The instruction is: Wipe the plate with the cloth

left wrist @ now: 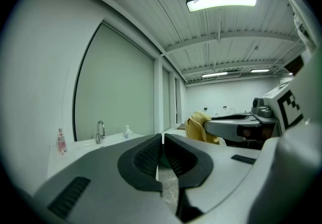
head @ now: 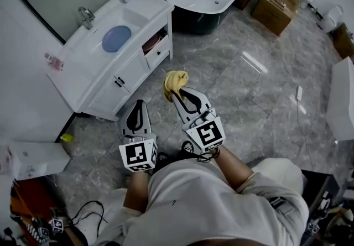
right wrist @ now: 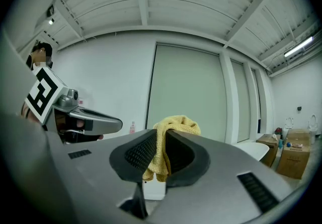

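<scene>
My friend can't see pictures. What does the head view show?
A person's right gripper clamps a yellow cloth; the left gripper is shut and empty. Further left, a blue plate lies in a white sink.

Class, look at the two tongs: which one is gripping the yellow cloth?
The right tongs: the yellow cloth is pinched between its jaws and bunches out past their tips. The left tongs are shut with nothing between them.

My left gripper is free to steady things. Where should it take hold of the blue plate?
Probably its rim on the vanity-front side, coming from above: the blue plate lies flat in the sink, with the faucet behind.
</scene>
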### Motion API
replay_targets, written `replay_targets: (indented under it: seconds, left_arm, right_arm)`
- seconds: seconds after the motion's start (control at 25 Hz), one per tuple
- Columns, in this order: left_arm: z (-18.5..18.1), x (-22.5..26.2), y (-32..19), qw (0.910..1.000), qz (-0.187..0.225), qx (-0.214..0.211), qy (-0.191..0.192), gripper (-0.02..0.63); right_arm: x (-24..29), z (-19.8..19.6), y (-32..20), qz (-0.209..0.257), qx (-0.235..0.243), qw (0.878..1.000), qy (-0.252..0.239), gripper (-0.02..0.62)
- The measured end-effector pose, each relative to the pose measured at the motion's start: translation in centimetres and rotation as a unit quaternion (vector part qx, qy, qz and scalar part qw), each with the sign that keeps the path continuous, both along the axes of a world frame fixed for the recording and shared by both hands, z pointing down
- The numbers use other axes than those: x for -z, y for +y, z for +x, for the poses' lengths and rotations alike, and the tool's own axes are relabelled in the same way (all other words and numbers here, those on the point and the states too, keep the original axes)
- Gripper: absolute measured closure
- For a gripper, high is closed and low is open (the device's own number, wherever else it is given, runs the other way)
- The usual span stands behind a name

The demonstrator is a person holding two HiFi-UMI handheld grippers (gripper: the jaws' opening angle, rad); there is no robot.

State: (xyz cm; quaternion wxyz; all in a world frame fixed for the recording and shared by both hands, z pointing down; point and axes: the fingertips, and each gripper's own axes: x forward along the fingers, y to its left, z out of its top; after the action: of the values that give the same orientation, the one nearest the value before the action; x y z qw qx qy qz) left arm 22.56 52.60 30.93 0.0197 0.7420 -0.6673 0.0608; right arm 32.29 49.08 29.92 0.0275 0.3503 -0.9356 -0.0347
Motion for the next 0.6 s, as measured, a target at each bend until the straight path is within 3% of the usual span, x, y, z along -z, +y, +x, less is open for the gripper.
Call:
replay_targets:
  seconds: [0.2, 0.36, 0.48, 0.6]
  left_arm:
    - [0.9, -0.8, -0.7, 0.9997, -0.018, 0.015, -0.003, 0.58]
    - [1.8, -1.5, -1.4, 0.9993, -0.024, 0.027, -0.007, 0.578]
    - [2.7, -2.1, -1.9, 0.9991, -0.031, 0.028, -0.004, 0.567]
    - [2.6, -2.4, -2.8, 0.9989, -0.037, 0.03, -0.002, 0.546]
  right_arm:
    - [-0.9, 0.9, -0.6, -0.032, 0.015, 0.999, -0.002, 0.543]
    - [-1.9, 1.7, -1.6, -0.015, 0.03, 0.999, -0.008, 0.543]
    - [-2.7, 2.5, -1.9, -0.048, 0.029, 0.998, -0.002, 0.543]
    - [-3.0, 2.4, -3.0, -0.029, 0.036, 0.999, -0.007, 0.543]
